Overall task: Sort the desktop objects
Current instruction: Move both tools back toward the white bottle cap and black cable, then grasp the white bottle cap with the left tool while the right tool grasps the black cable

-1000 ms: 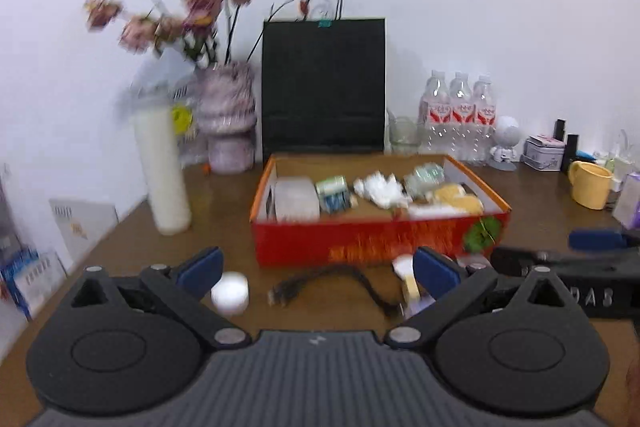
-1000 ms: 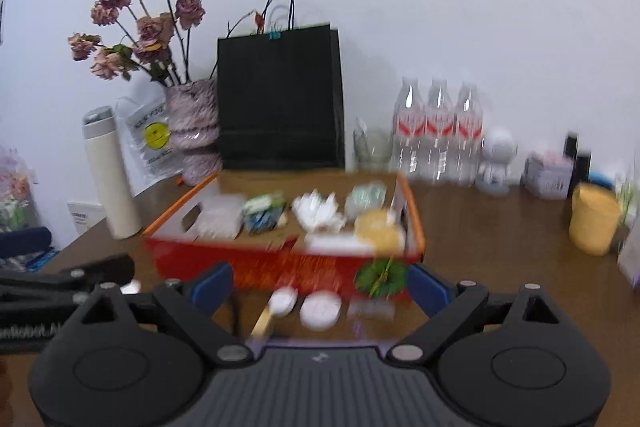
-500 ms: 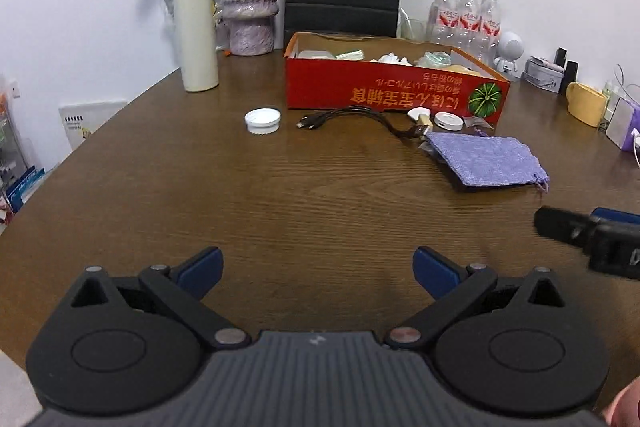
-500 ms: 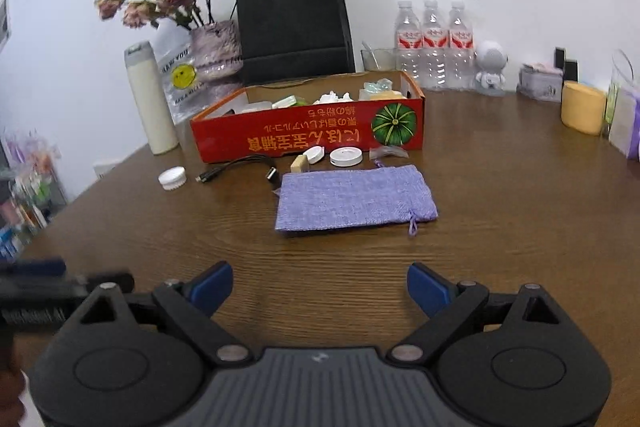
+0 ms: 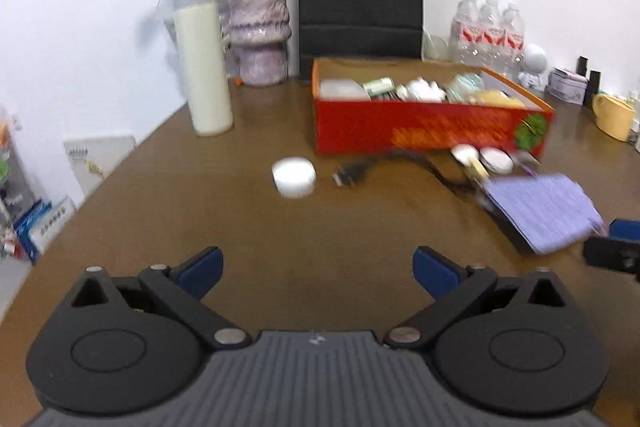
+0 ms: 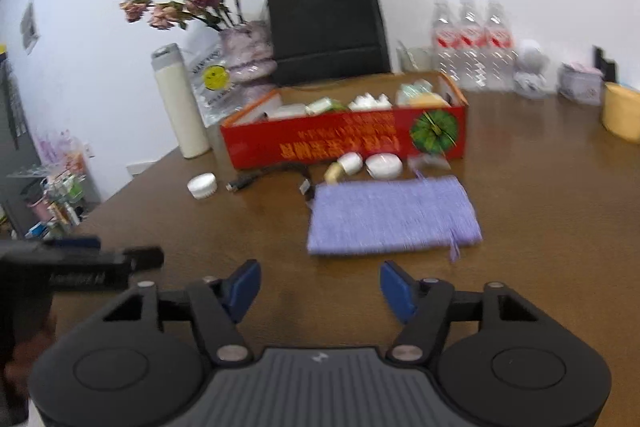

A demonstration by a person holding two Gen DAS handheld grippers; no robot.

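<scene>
Both views are showing motion blur, so small things are hard to read. In the left wrist view the left gripper (image 5: 316, 269) is filling the bottom of the frame, its blue fingers (image 5: 200, 267) standing wide apart with nothing between them, over the brown worktop (image 5: 240, 235). Above centre a white round jar (image 5: 294, 177) is sitting alone, and just right of it a black cable (image 5: 400, 163) is running toward a red box (image 5: 428, 125) at centre right. The box's contents are smearing together and cannot be told apart. At the right, a purple pouch (image 5: 542, 213) is lying over something dark that is mostly hidden. The right gripper is showing only as a dark, cut-off piece at the right edge.

In the right wrist view the right gripper (image 6: 320, 291) is occupying the bottom, its fingers (image 6: 394, 291) also standing wide and holding nothing. The pouch (image 6: 392, 217) is lying flat just above them at centre. Small pale caps (image 6: 382, 165) are blurring between pouch and box (image 6: 344, 139).
</scene>
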